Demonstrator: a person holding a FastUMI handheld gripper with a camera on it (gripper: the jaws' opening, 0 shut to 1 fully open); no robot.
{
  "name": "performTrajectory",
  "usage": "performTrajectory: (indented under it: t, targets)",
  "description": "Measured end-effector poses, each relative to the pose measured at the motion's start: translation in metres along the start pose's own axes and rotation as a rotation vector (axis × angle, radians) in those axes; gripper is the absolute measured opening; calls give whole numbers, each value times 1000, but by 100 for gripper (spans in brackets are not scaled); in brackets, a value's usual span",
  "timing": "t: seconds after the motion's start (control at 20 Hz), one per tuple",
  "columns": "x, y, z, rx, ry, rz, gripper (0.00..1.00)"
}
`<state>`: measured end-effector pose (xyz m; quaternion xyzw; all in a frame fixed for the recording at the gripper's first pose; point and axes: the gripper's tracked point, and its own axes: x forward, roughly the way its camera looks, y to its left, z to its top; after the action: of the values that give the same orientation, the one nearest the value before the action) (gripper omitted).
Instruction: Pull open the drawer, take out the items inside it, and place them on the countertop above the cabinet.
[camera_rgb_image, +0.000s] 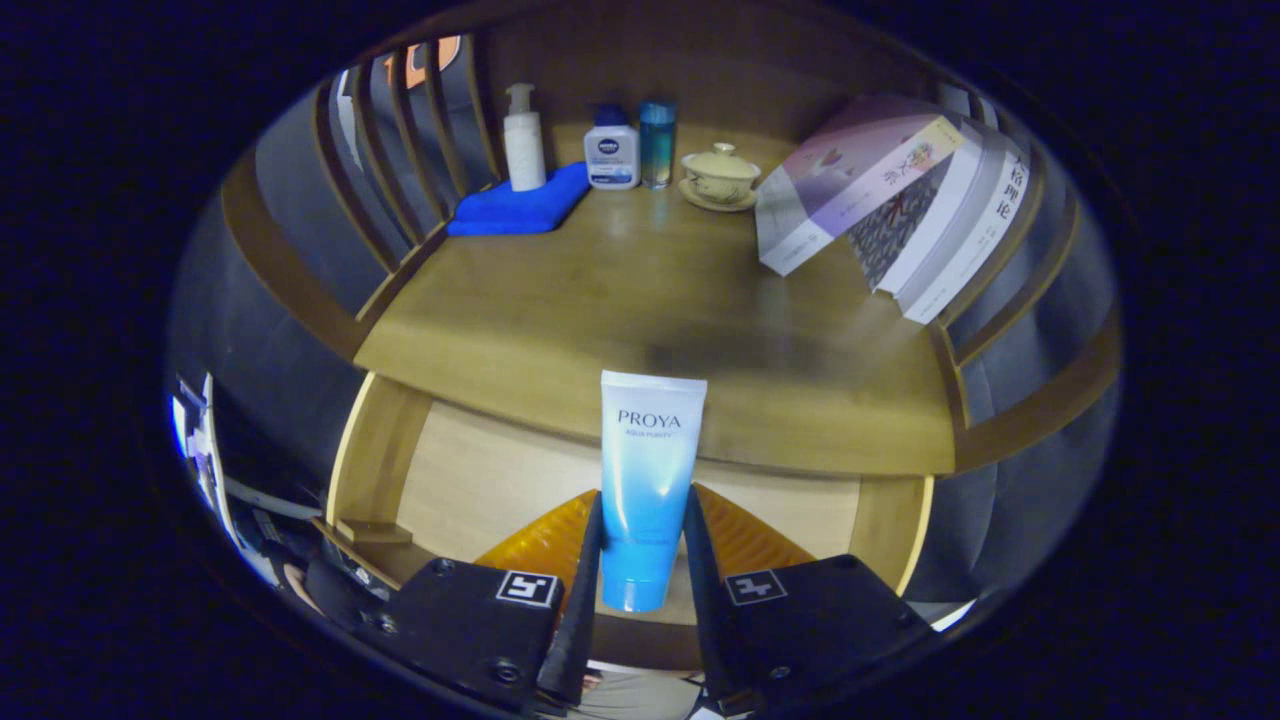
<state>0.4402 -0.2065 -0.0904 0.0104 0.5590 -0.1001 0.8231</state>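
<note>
Cloth: blue folded towel (520, 207) under white pump bottle (523, 140).
Centre: lidded teacup (719, 175) on saucer.
Right: leaning books (900, 200).

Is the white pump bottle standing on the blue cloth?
Yes, the pump bottle stands upright on the folded blue cloth at the countertop's back.

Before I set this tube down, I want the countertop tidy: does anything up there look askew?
The books lean tilted against the right rail instead of standing upright. The pump bottle stands on the blue cloth. The gripper is shut on the tube, held upright above the open drawer.
</note>
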Motion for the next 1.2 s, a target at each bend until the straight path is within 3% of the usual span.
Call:
performTrajectory:
  t: [0.65, 1.2]
  targets:
    - [38, -11, 75, 35, -91, -77, 47]
    - [76, -4, 83, 19, -145, -113, 47]
